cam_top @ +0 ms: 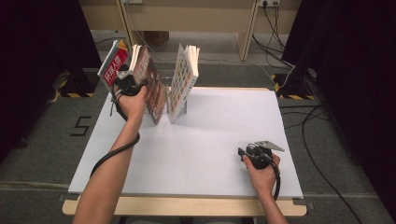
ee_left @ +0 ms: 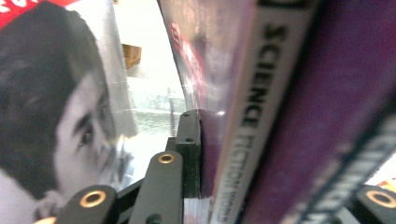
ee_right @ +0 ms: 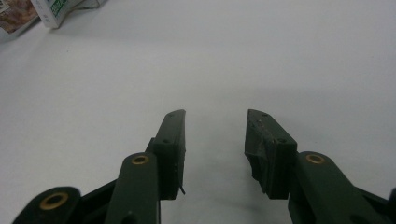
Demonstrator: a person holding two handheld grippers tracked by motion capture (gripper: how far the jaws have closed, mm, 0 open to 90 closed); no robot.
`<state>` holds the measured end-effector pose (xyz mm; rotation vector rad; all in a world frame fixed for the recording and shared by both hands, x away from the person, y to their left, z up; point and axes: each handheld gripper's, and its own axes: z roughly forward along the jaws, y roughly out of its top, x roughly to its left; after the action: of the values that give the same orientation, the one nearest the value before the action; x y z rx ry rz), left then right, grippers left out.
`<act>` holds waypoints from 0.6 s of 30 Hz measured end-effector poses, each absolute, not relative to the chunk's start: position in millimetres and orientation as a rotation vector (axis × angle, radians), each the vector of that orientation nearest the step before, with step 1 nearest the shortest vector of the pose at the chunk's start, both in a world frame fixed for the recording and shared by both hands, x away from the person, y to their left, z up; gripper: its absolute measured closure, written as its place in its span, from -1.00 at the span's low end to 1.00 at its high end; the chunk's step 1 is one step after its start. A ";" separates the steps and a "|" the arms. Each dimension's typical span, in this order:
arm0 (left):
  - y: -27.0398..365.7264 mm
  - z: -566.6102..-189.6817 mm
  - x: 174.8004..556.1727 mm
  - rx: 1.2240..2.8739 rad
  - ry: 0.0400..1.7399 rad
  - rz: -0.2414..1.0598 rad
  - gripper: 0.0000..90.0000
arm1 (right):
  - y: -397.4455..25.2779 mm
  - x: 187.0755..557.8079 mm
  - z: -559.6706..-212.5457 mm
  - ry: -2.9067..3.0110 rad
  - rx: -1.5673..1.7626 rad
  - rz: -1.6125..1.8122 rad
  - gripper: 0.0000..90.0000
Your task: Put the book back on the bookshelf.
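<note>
At the far left of the table (cam_top: 224, 140), the left gripper (cam_top: 127, 83) clamps the leaning middle book (cam_top: 152, 84) between its neighbours, apparently to steady or pull it, while the right gripper (cam_top: 247, 153) rests near right, jaws apart and empty.

Glossy paper cover on the magazine (ee_left: 261, 116), smooth matt white table (cam_top: 210, 140)

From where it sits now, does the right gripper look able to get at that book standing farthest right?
Probably yes. The right gripper is open, and bare table lies between it and the right-hand book.
</note>
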<state>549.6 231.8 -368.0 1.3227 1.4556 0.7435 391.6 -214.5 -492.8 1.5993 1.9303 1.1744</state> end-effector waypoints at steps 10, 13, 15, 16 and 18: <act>229.1 -364.9 562.0 1.348 1.463 0.706 0.61 | -214.7 391.9 -493.6 1.929 1.612 1.175 0.30; 228.2 -363.1 565.6 1.380 1.452 0.702 0.67 | -214.6 391.8 -493.2 1.929 1.612 1.176 0.30; 228.0 -360.8 566.3 1.409 1.441 0.705 0.69 | -215.7 391.5 -493.2 1.930 1.617 1.175 0.30; 228.0 -360.8 566.3 1.409 1.441 0.705 0.69 | -215.7 391.5 -493.2 1.930 1.617 1.175 0.30; 229.1 -359.8 565.4 1.414 1.427 0.713 0.69 | -217.1 391.4 -493.2 1.929 1.623 1.176 0.30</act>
<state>565.4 229.1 -359.8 1.4141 1.4271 0.7133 391.4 -217.1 -493.2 1.6228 1.9290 1.1762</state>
